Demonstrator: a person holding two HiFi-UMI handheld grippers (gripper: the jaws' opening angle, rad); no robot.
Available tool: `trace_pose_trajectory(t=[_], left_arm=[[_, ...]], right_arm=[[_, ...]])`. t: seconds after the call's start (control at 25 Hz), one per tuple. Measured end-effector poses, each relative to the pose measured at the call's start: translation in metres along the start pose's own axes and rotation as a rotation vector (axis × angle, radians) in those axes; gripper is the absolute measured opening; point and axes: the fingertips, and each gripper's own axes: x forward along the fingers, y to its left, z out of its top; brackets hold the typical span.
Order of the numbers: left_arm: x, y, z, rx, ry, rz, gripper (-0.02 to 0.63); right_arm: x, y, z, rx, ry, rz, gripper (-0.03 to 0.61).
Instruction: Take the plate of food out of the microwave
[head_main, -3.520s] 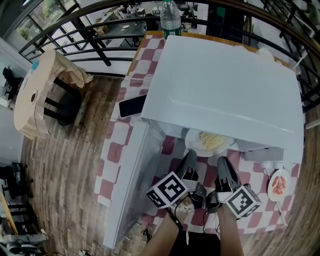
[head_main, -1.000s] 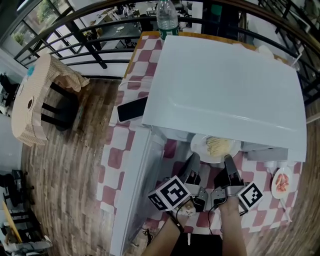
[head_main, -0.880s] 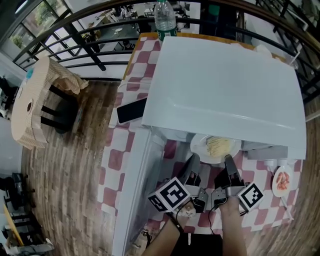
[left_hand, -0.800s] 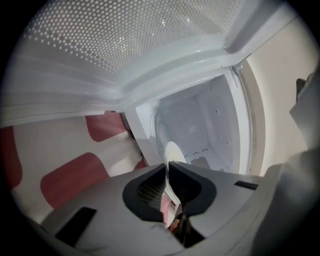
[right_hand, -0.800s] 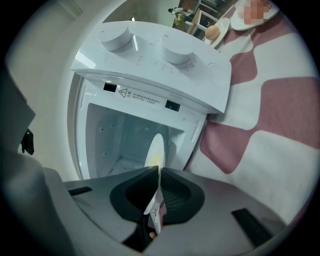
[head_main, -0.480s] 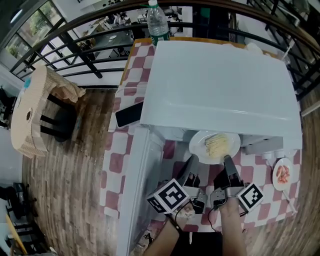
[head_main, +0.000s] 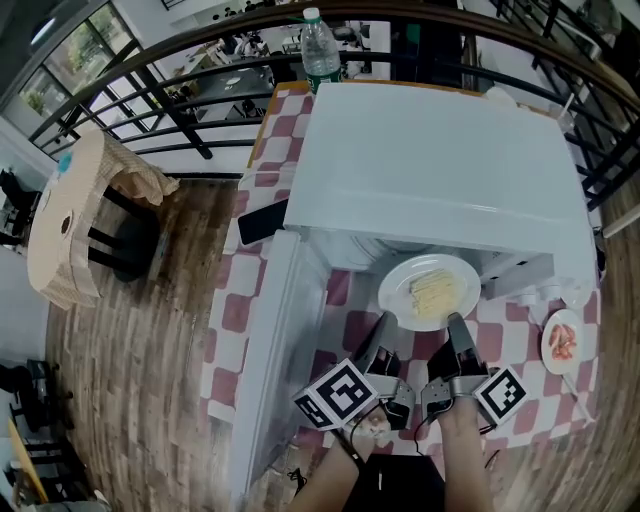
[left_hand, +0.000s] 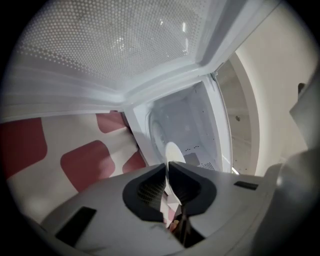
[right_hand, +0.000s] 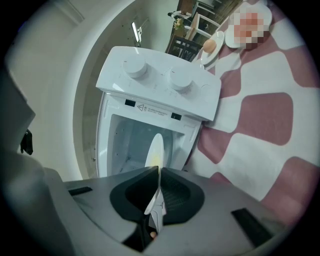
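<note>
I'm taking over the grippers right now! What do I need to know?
Grippers: the left gripper is shut on the near rim of the plate of food; the right gripper is shut on the same rim.
Where: the plate sits just in front of the open microwave, whose door is swung left.
Done: plate gripped and mostly out.
Left: probably pull it fully clear and set it on the checked tablecloth.

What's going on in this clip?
A person is taking a plate of pale food out of an open white microwave. The left claw and right claw are each clamped on the plate's near rim. The plate is held just in front of the opening, above the checked tablecloth, beside the wide-open door.
</note>
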Motion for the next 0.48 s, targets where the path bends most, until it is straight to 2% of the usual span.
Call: trace_pose_trajectory(t=[0.48], left_arm=[[-0.04,-0.005,-0.03,-0.001,-0.04,0.008,0.046]], right_arm=[[-0.044,0.0,-0.009,-0.004,0.039,0.022,0.014]])
